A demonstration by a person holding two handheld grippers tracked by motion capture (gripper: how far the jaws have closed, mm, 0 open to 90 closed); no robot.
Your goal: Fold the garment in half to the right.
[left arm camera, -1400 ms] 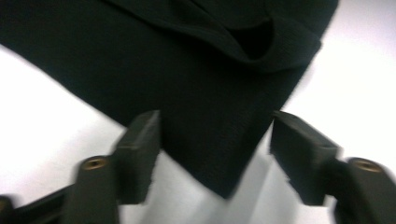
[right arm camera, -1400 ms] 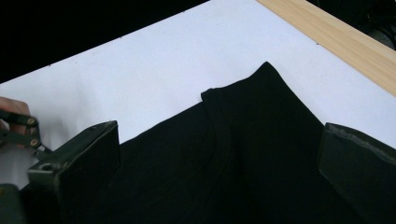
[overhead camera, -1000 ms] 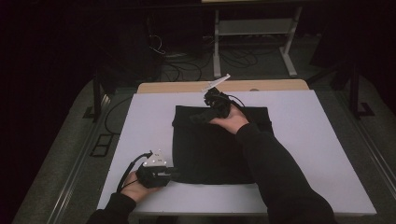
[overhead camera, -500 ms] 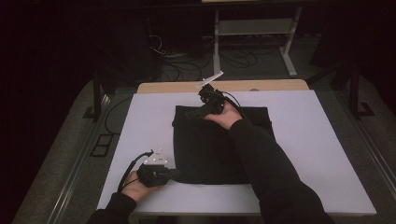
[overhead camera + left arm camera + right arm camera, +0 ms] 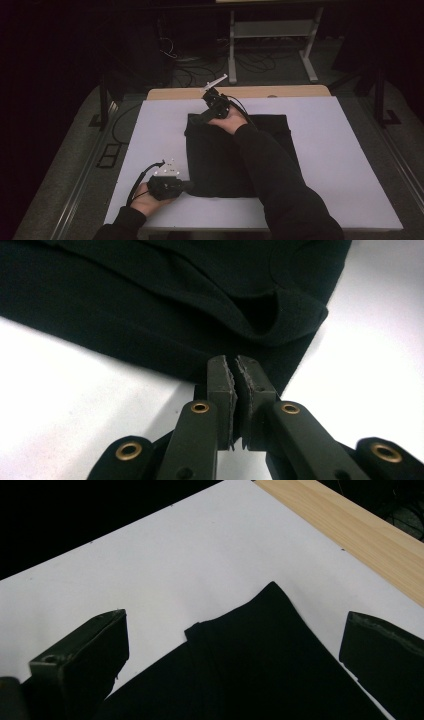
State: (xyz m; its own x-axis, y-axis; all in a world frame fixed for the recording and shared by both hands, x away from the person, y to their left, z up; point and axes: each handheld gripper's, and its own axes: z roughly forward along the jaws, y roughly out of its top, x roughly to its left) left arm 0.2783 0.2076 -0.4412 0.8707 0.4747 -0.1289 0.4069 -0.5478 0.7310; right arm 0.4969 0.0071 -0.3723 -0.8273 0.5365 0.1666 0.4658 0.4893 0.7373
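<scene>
High view: white table (image 5: pixel 350 165), dark room.

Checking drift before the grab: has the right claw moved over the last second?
Yes. In the high view the right claw has shifted left along the black cloth's far edge, toward its far-left corner, judged against the wooden strip behind.
</scene>
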